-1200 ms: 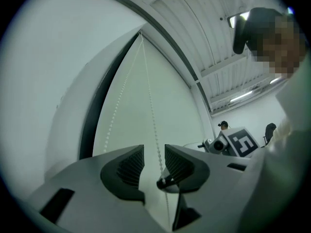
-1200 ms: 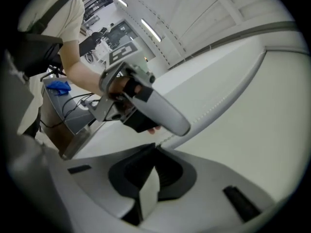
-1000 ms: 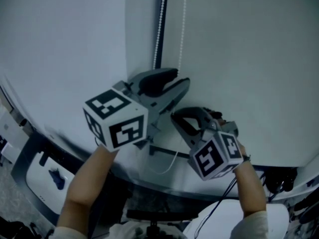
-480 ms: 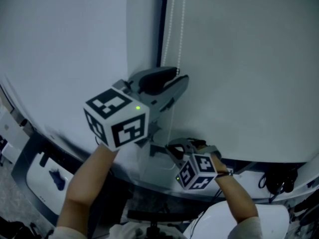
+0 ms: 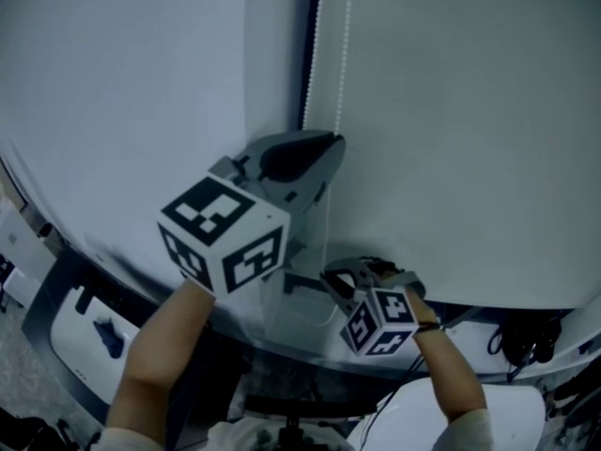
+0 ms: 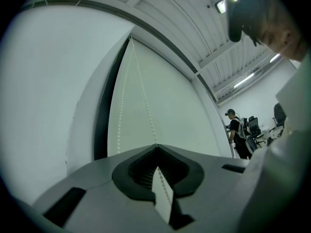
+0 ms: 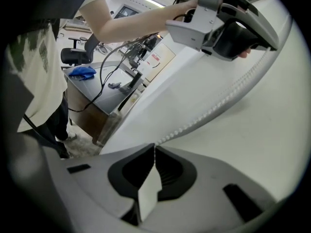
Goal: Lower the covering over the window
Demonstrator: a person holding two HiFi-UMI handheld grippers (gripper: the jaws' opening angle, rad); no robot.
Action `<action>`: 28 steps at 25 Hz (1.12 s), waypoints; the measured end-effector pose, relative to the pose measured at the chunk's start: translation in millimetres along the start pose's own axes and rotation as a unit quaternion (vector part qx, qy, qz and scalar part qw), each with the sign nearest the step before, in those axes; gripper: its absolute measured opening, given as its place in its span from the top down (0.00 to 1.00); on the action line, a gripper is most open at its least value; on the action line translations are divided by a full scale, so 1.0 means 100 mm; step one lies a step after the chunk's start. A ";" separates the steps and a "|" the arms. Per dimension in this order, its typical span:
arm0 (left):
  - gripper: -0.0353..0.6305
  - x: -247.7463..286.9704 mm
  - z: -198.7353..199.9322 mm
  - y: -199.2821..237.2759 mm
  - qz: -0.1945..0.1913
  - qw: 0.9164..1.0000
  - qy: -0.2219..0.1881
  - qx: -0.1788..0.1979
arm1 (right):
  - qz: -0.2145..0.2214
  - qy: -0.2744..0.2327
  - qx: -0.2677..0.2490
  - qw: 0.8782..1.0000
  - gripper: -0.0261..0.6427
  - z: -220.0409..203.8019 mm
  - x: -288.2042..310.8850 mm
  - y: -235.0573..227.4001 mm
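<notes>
A white bead chain [image 5: 344, 54] hangs in two strands beside the dark gap between two pale roller blinds [image 5: 460, 111]. My left gripper [image 5: 329, 145] is up against the blind. Its jaws have just been closing and now pinch one strand [image 6: 144, 108], which runs into the tips of the left gripper [image 6: 156, 145]. Below it, near the sill, my right gripper [image 5: 331, 276] is shut on the same chain. In the right gripper view the chain [image 7: 218, 103] stretches from the right gripper's tips [image 7: 154, 144] up to the left gripper [image 7: 238, 33].
A second blind panel [image 5: 113, 73] fills the left. A desk with cables [image 7: 114, 89] and a blue cloth [image 7: 82, 72] stands below the window, with an office chair [image 7: 75, 56] behind. A person [image 6: 236, 132] stands far off to the right.
The right gripper has dropped from beside the left gripper to near the sill, still shut on the chain. The left gripper's jaws went from wide apart to shut on the chain.
</notes>
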State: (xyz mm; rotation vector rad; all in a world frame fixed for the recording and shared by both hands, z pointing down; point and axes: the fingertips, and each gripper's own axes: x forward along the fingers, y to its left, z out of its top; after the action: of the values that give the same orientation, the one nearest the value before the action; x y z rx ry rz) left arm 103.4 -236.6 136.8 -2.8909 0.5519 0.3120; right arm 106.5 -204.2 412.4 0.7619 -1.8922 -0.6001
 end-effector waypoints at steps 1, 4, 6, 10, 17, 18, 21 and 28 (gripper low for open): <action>0.91 -0.03 0.01 0.00 0.004 1.000 -0.001 0.007 | 0.000 -0.006 -0.003 1.000 0.94 0.01 0.00 0.00; 0.91 -0.07 0.01 0.04 0.013 1.000 -0.003 0.009 | -0.001 -0.040 0.038 0.998 0.89 0.07 -0.06 -0.06; 0.91 -0.09 -0.02 0.02 0.012 1.000 0.001 0.011 | -0.005 -0.100 0.108 0.989 0.89 0.18 -0.22 -0.22; 0.91 -0.11 -0.24 -0.04 0.007 1.000 0.023 0.006 | -0.012 -0.262 0.268 0.927 0.89 0.42 -0.75 -0.78; 0.91 -0.22 -0.60 -0.13 0.000 0.999 0.028 -0.026 | 0.002 -0.403 0.370 0.837 0.78 0.63 -1.38 -1.34; 0.91 -0.22 -0.66 -0.15 0.000 0.999 0.031 -0.030 | -0.008 -0.419 0.374 0.827 0.78 0.67 -1.44 -1.41; 0.91 -0.22 -0.89 -0.17 -0.004 0.998 0.047 -0.043 | -0.036 -0.464 0.398 0.791 0.81 0.74 -1.56 -1.68; 0.91 -0.31 -1.46 -0.38 -0.007 0.994 0.105 -0.033 | -0.019 -0.450 0.367 0.814 0.81 1.08 -1.58 -1.82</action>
State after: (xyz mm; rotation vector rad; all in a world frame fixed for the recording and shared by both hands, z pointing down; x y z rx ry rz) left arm 114.5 -222.8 289.9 -3.0109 0.5636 0.0252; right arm 105.1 -204.5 148.1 1.1127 -3.0872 -0.2171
